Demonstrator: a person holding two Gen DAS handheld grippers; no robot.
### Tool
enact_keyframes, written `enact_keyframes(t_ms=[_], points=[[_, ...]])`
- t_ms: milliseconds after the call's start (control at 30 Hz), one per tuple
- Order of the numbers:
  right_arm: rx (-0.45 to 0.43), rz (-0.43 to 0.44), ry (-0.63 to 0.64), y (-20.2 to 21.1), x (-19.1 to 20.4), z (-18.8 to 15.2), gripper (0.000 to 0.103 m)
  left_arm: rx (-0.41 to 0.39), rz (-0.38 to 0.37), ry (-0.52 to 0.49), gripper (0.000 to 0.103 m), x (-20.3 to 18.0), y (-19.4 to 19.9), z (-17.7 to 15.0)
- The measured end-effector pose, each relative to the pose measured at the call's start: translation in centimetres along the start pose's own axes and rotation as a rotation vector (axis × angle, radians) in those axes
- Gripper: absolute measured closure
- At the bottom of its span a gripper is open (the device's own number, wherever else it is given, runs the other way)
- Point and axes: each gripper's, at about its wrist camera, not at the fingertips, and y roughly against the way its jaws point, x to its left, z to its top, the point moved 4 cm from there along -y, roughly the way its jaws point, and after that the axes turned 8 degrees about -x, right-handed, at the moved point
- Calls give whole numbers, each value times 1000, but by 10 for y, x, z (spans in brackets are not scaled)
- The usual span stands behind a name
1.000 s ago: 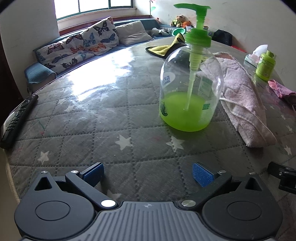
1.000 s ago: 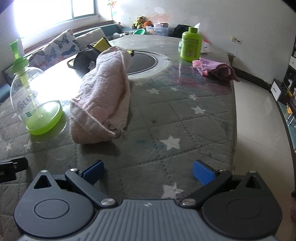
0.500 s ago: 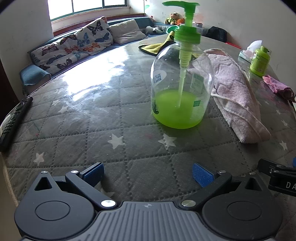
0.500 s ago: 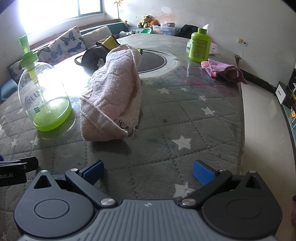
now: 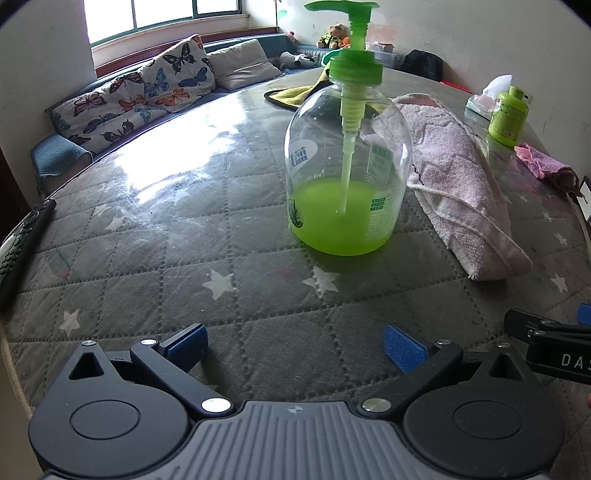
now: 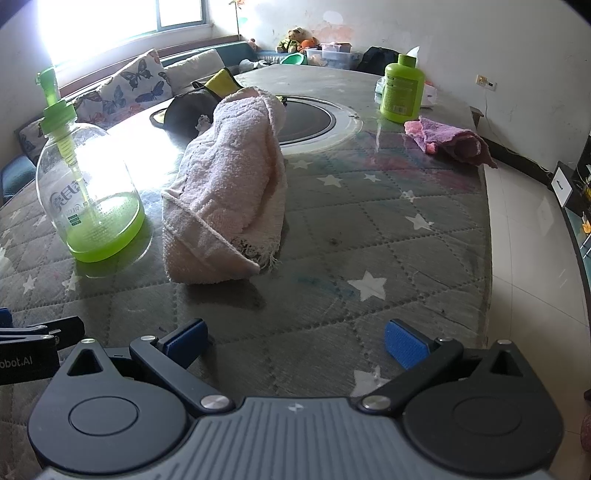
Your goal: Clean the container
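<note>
1. While both claws hang empty, my left claw (image 5: pixel 293 345) should square up on the pump bottle (image 5: pixel 347 173) at 12 o'clock, gripping its body low.
2. My right claw (image 6: pixel 295 343), spread wide, faces the pink towel (image 6: pixel 229 192) at 11 o'clock; both sit low over the bench (image 6: pixel 388 229), level.

We see daylight pouring in from the window (image 6: pixel 122 22), blown out to white in the right wrist view. It throws a hard glare across the glossy bench (image 5: pixel 166 173) and washes out the pump bottle (image 6: pixel 92 195) there. Soft shadows fall toward us. Both pictures are sharp, with fisheye bending and dark corners
</note>
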Motion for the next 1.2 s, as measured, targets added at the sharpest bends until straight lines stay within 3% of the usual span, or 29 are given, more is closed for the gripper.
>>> enact_keyframes(t_ms=[1200], points=[[8, 4, 23, -3, 2, 1, 0, 10, -3, 2, 0, 8, 5, 2]])
